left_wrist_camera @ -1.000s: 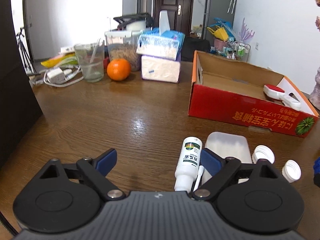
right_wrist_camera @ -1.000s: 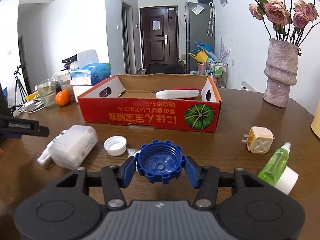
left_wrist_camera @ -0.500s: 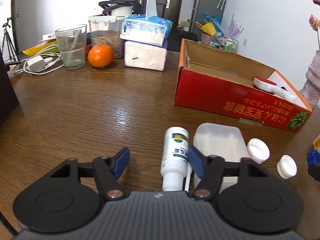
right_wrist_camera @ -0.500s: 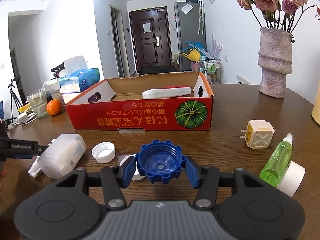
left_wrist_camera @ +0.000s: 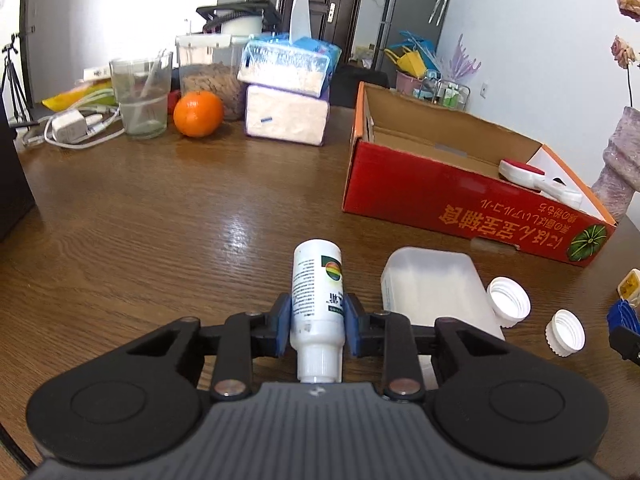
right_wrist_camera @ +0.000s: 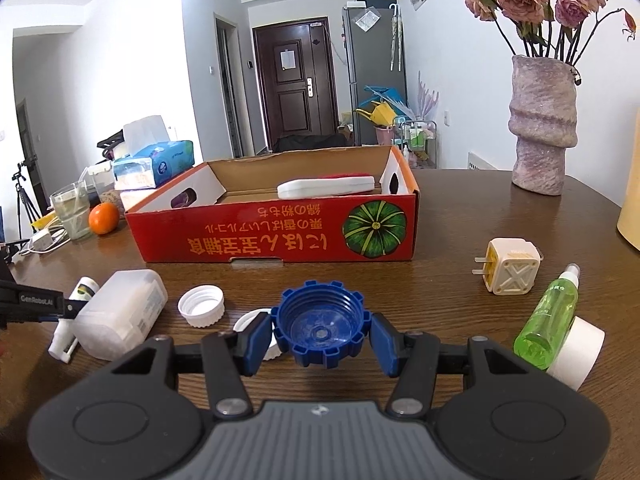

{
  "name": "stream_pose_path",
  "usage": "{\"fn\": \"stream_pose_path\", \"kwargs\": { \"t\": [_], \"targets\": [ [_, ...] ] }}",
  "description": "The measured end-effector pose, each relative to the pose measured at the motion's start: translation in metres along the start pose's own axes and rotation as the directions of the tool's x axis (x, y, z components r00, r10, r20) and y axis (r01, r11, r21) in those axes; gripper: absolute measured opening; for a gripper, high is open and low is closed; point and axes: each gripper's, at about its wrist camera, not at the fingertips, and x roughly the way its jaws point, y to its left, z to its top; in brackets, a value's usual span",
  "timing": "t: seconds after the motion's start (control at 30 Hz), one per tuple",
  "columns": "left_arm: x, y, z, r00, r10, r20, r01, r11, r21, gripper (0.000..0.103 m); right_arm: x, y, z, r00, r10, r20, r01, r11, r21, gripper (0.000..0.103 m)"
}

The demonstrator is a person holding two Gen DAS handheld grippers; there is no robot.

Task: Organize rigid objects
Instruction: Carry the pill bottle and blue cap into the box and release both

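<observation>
My left gripper [left_wrist_camera: 317, 330] is shut on a small white bottle [left_wrist_camera: 318, 296] with a green label, lying on the wooden table. My right gripper [right_wrist_camera: 320, 336] is shut on a blue ridged cap [right_wrist_camera: 320, 326], held just above the table. The red cardboard box [right_wrist_camera: 280, 240] stands open beyond it with a red-and-white tool [right_wrist_camera: 326, 187] inside. The box also shows in the left wrist view [left_wrist_camera: 460, 204]. A translucent plastic box [left_wrist_camera: 434, 292] and two white caps [left_wrist_camera: 510, 307] [left_wrist_camera: 565, 332] lie right of the bottle.
A cream plug adapter [right_wrist_camera: 510, 265], a green spray bottle [right_wrist_camera: 550, 320] and a white tape roll [right_wrist_camera: 578, 346] lie at the right. A vase [right_wrist_camera: 544, 124] stands behind. An orange [left_wrist_camera: 198, 114], a glass [left_wrist_camera: 140, 96] and tissue packs [left_wrist_camera: 286, 96] stand at the far left.
My left gripper has moved right over the white bottle and shut on it. My right gripper has risen slightly with the blue cap still in it.
</observation>
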Motion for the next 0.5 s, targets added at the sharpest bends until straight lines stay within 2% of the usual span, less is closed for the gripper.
{"fn": "stream_pose_path", "kwargs": {
  "t": [0.5],
  "targets": [
    [-0.049,-0.019,0.012,0.990,-0.021,0.139,0.023,1.000,-0.009,0.028,-0.016,0.006,0.009,0.997,0.022,0.075,-0.021,1.000,-0.012,0.053]
  ]
}}
